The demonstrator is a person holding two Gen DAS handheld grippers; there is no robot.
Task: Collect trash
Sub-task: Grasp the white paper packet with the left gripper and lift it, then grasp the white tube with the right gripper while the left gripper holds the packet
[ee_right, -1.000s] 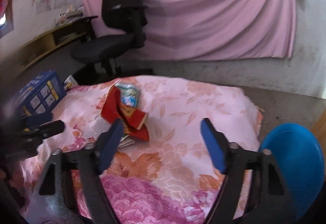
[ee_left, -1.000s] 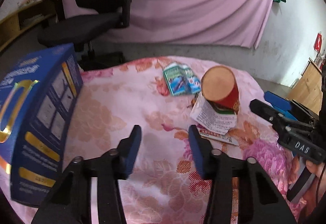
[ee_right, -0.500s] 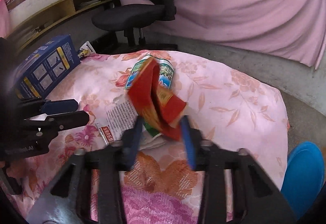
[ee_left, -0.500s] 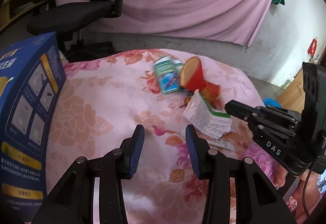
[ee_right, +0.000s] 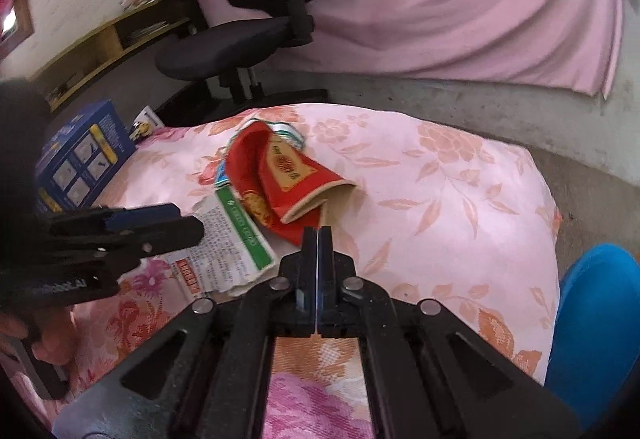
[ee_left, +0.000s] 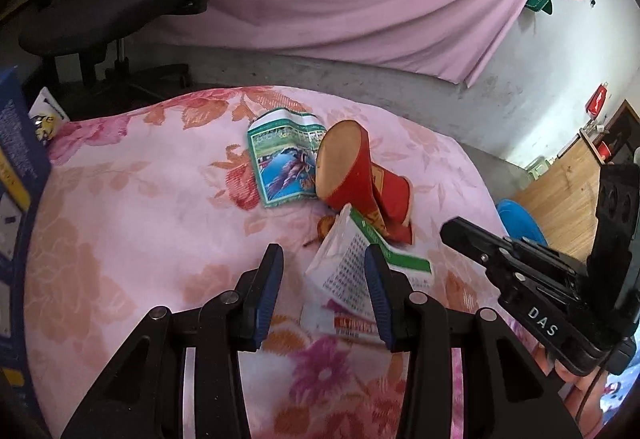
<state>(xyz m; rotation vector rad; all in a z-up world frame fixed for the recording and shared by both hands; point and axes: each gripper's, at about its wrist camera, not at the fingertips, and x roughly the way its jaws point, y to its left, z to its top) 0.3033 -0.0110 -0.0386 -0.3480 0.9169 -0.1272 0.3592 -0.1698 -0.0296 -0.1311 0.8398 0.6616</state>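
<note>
Your right gripper has just been closing; its fingers are pressed together with no gap, and their tips seem to catch the near corner of the red paper wrapper, a thin sheet that needs a flat pinch, though the contact itself is hidden behind the tips; your left gripper stands part spread, its fingers either side of the white printed leaflet without pressing it, probably lined up to take that piece; the leaflet lies tucked under the wrapper's lower edge, so lifting one may drag the other; beyond them the green picture packet lies flat on the floral cloth, partly under the wrapper; the blue box stands at the cloth's left edge; a blue bin sits low on the right, likely where the trash goes
</note>
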